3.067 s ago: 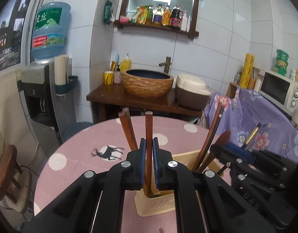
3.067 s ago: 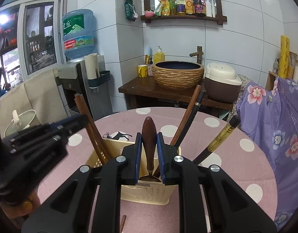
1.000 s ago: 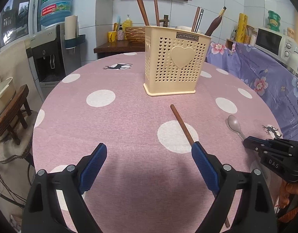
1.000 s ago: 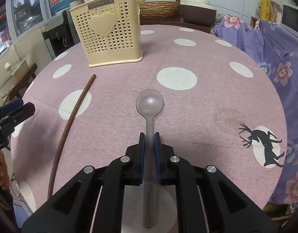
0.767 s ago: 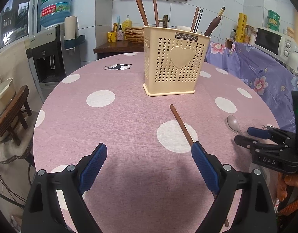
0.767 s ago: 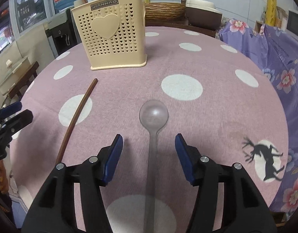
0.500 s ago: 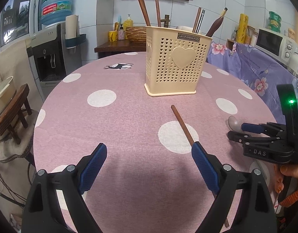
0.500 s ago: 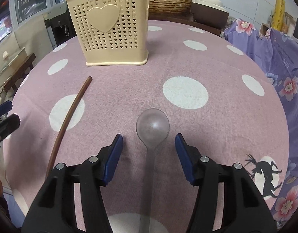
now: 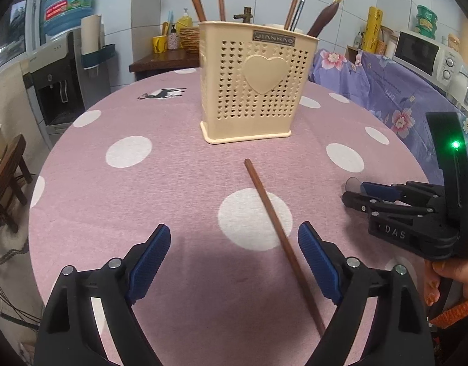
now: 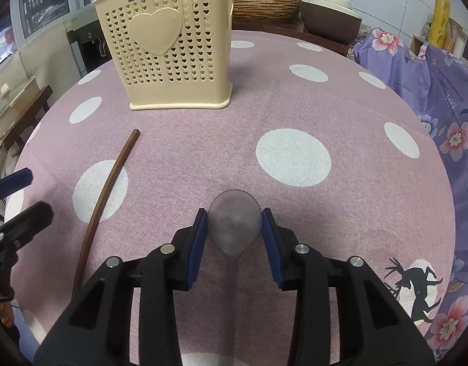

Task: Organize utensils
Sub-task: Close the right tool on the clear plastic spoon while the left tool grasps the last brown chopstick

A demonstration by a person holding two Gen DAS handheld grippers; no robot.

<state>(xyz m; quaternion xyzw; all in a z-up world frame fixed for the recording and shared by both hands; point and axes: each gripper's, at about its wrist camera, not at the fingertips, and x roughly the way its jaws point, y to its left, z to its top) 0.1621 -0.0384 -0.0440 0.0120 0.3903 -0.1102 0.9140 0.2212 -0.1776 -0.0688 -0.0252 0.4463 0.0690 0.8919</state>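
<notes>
- Now the right gripper [image 10: 234,225] has its blue-padded fingers [image 10: 198,238] apart, flanking the bowl of a translucent grey plastic spoon [image 10: 234,225] on the pink polka-dot desk [image 10: 340,122].
- Left gripper [image 9: 232,253] fingers spread wide; a brown wooden chopstick [image 9: 279,231] lies just inside its right finger.
- Beyond both stands the cream perforated utensil holder [image 10: 169,52].

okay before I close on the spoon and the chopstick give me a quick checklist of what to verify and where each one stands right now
1. Right gripper open: ok.
2. Clear spoon centred between the right fingers: ok, but they flank the bowl, not the handle.
3. Right fingers touching the spoon: cannot tell, the gaps look very thin.
4. Left gripper open: ok.
5. Brown chopstick centred between the left fingers: not ok, it lies close to the right-hand finger.
6. Beige utensil basket upright with room at the top: ok upright; spare room cannot tell.
</notes>
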